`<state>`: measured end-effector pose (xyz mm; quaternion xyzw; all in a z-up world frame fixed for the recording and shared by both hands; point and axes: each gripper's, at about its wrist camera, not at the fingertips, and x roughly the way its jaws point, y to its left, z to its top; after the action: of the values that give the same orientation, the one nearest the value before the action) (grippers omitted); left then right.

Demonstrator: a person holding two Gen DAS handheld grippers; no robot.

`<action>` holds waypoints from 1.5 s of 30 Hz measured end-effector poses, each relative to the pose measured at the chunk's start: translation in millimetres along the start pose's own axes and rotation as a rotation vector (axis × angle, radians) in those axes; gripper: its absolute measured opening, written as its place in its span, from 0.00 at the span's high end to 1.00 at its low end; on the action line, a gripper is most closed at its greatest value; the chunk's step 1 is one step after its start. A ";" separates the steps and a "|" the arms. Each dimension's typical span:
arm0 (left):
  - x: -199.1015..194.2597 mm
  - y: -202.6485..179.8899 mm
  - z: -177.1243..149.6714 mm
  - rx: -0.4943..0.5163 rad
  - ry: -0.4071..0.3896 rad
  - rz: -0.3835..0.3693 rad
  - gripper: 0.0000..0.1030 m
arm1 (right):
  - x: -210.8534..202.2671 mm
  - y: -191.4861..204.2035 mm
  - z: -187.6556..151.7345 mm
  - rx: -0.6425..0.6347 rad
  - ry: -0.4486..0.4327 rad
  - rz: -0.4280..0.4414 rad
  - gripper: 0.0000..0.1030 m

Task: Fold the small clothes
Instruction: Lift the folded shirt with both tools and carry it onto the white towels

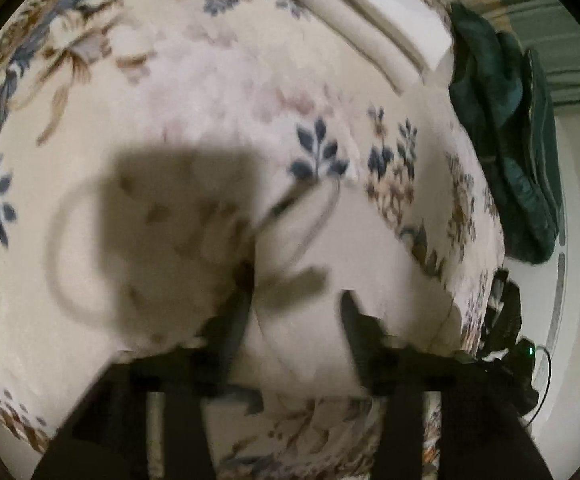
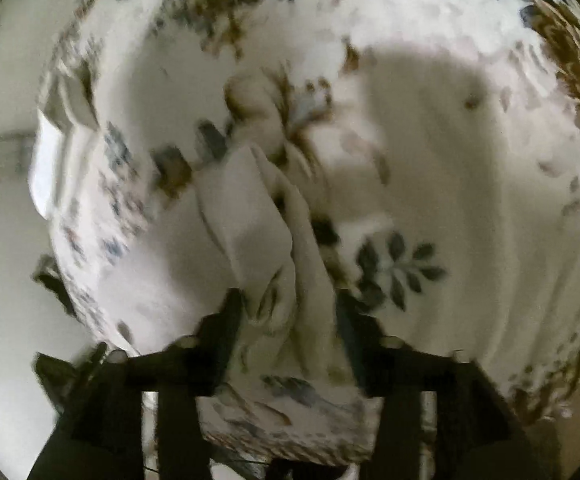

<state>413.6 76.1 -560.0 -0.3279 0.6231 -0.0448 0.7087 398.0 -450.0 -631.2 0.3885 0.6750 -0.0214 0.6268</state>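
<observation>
Blurred, both views. Left gripper (image 1: pixel 296 300) low in the frame's centre, jaws apart, a pale cream garment (image 1: pixel 346 248) lying between and beyond them on the floral bedspread (image 1: pixel 90 80). Folded white linen (image 1: pixel 374 12) at upper right; a dark green bundle (image 1: pixel 506 128) along the right edge. Right gripper (image 2: pixel 286 304) low centre, jaws apart around a rumpled ridge of the cream garment (image 2: pixel 250 212); actual contact not discernible. Floral bedspread (image 2: pixel 470 160) across the remainder, gripper shadow at upper right.
</observation>
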 end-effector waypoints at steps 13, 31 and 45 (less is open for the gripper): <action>70.1 -37.9 62.8 0.197 -0.019 0.088 0.97 | 50.2 25.5 62.0 -0.017 -0.056 0.100 0.87; 41.5 44.7 35.1 -0.062 0.039 -0.206 0.30 | 62.7 -12.0 53.8 -0.013 0.114 0.215 0.24; 75.3 6.5 14.8 0.064 0.113 -0.199 0.70 | 121.0 -14.1 24.3 0.028 0.264 0.414 0.27</action>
<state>441.4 51.6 -627.5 -0.3625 0.6244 -0.1531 0.6747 421.0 -412.2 -747.3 0.5265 0.6569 0.1493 0.5187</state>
